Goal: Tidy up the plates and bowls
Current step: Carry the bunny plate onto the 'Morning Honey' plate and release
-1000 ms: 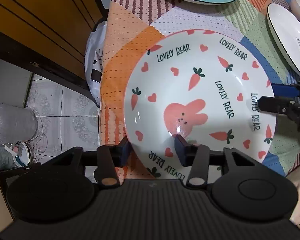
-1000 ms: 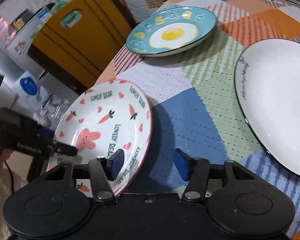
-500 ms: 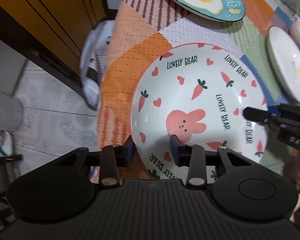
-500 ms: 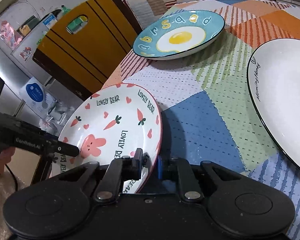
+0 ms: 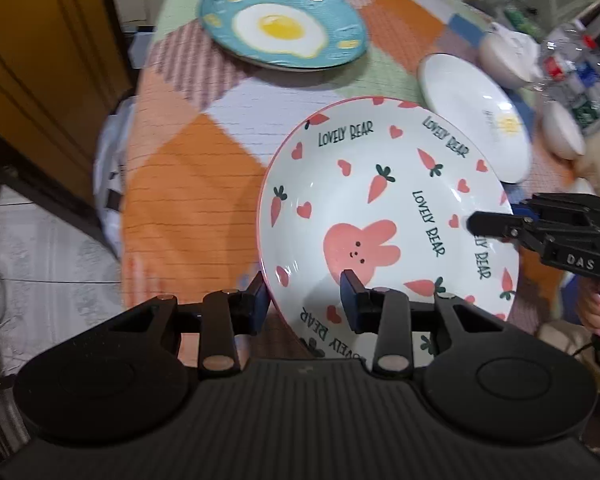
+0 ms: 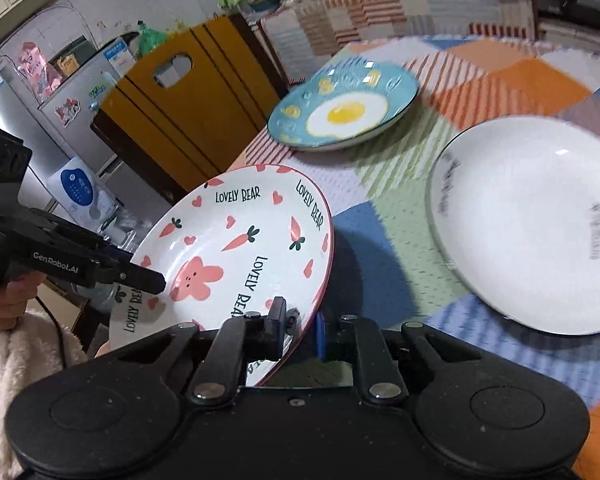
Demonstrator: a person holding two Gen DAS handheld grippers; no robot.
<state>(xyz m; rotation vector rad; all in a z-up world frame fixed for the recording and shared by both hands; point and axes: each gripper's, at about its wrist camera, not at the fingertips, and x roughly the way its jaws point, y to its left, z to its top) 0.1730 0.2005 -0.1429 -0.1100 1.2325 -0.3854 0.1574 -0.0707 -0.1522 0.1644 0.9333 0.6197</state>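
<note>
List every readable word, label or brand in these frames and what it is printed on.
"LOVELY BEAR": repeated on the rabbit plate.
"GenRobot.AI": on the left gripper body, seen in the right wrist view.
"DAS": on the right gripper body, seen in the left wrist view.
Unreadable: script on the white plate, raised letters on the egg plate, fridge stickers.

bunny plate nearest; egg plate behind | white plate right

A home kitchen or dining corner: a table under a patchwork tablecloth holds an egg-print plate and a white plate, with a sticker-covered fridge, yellow cabinet and tiled floor around it.
</note>
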